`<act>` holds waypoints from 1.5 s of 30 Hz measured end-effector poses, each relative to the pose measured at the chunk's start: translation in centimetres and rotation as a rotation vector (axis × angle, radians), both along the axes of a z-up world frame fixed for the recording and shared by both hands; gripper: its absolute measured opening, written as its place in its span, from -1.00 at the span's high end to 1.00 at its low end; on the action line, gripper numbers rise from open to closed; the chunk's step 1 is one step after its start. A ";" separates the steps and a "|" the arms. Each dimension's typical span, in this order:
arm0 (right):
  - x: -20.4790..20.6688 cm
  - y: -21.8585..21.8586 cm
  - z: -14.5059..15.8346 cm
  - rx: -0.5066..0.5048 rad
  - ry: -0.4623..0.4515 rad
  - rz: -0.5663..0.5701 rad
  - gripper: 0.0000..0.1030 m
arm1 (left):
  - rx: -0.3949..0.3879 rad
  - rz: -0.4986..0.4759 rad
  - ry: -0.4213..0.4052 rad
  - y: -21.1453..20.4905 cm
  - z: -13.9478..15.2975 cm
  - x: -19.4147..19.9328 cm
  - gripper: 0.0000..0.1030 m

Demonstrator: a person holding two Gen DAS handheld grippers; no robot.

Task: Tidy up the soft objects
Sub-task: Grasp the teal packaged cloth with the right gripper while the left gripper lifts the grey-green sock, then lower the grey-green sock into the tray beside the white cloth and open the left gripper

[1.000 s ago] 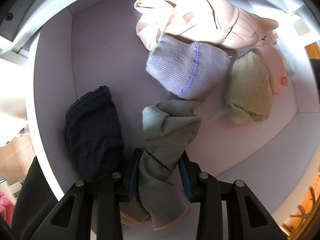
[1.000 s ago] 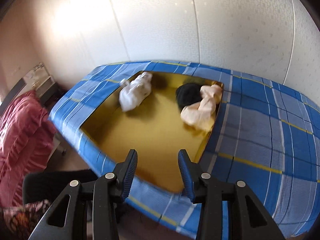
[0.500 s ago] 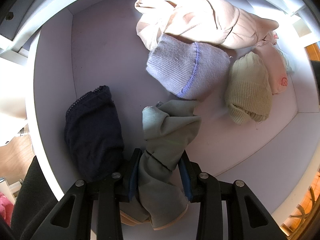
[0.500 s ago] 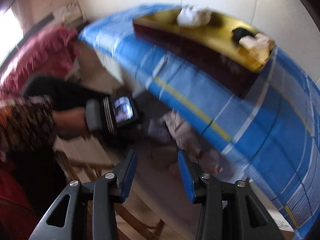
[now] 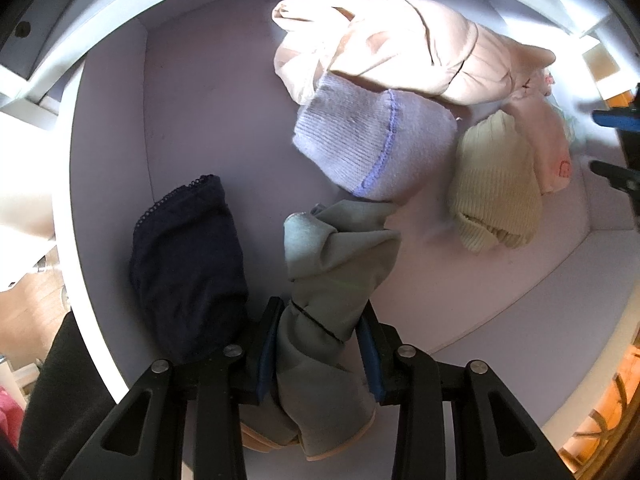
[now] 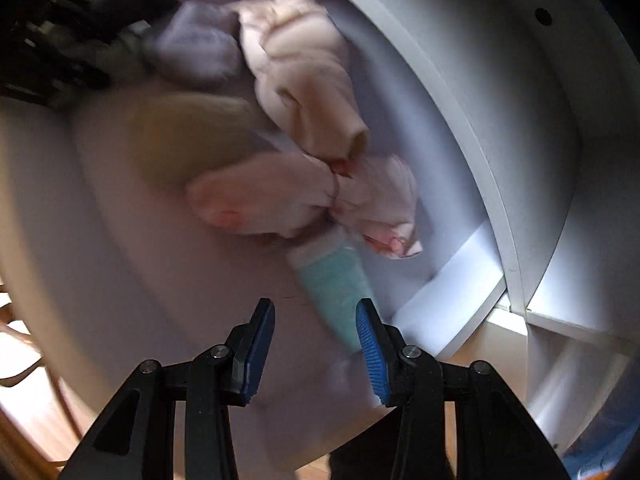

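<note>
Left wrist view: the left gripper (image 5: 320, 344) pinches a grey-green cloth (image 5: 336, 256) between its two blue pads, over the white drawer (image 5: 112, 200). A dark blue cloth (image 5: 188, 264) lies just beside that cloth. The right gripper (image 6: 316, 340) has its fingers spread apart with nothing between them, near a teal sock (image 6: 336, 284) in the drawer
</note>
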State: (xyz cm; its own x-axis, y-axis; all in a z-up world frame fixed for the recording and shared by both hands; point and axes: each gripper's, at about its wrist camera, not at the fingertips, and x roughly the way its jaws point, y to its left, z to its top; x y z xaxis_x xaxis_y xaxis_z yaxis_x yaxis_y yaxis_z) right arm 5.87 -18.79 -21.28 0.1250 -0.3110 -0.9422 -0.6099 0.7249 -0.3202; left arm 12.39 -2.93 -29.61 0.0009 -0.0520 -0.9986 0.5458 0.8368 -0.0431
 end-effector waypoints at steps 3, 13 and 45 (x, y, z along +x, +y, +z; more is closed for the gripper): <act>0.6 -1.1 -1.4 -0.018 0.014 -0.028 0.18 | -0.013 0.005 -0.003 0.4 0.2 0.0 0.30; 1.5 -2.7 -3.9 -0.015 0.046 -0.046 0.37 | -0.072 -0.024 -0.048 0.8 3.3 -0.9 0.30; 6.8 -6.4 -3.9 0.130 0.156 -0.349 0.52 | -0.444 -0.251 -0.282 -0.5 28.2 -4.1 0.30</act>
